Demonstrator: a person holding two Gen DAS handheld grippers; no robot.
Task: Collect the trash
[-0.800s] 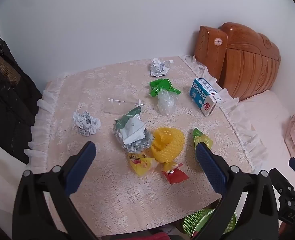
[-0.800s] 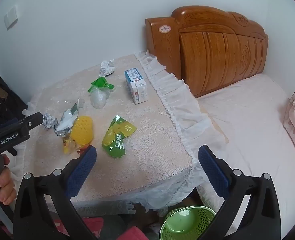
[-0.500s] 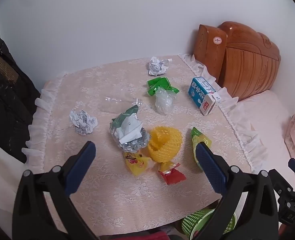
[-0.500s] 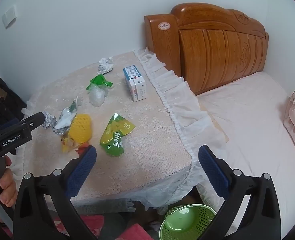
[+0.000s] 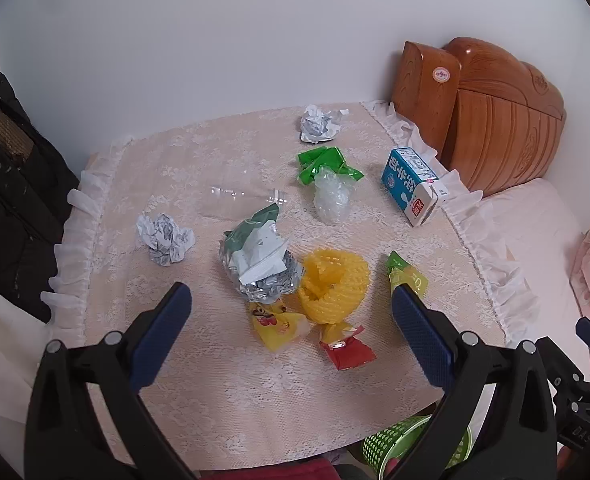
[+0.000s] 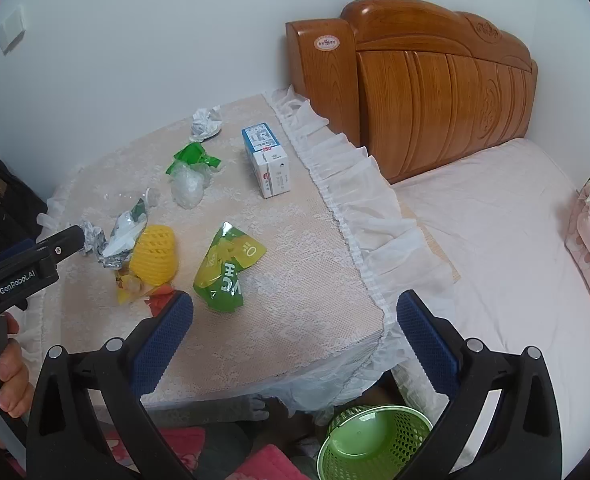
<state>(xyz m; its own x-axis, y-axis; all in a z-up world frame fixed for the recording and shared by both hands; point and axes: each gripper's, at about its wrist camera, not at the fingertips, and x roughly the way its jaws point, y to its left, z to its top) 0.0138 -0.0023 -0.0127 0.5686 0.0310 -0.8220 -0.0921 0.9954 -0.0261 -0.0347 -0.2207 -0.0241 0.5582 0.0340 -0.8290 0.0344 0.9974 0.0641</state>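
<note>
Trash lies on a lace-covered table (image 5: 215, 392): a yellow foam net (image 5: 333, 286), a foil and green wrapper bundle (image 5: 261, 264), yellow (image 5: 277, 322) and red (image 5: 347, 348) wrappers, a crumpled paper (image 5: 165, 238), a clear bottle (image 5: 239, 202), a milk carton (image 5: 413, 186), and a green pouch (image 6: 229, 266). A green basket (image 6: 373, 442) stands on the floor below the table. My left gripper (image 5: 291, 336) is open and empty above the near wrappers. My right gripper (image 6: 295, 344) is open and empty over the table's front corner.
A wooden headboard (image 6: 427, 92) and a bed with a pink sheet (image 6: 507, 240) lie to the right. A dark jacket (image 5: 3, 184) hangs at the left. A second crumpled paper (image 5: 317, 124) and a green wrapper with clear plastic (image 5: 329, 180) lie at the far side.
Both grippers have drifted slightly; the left view shifted so the trash sits a little lower-left in frame. Nothing was taken hold of, and both stay open.
</note>
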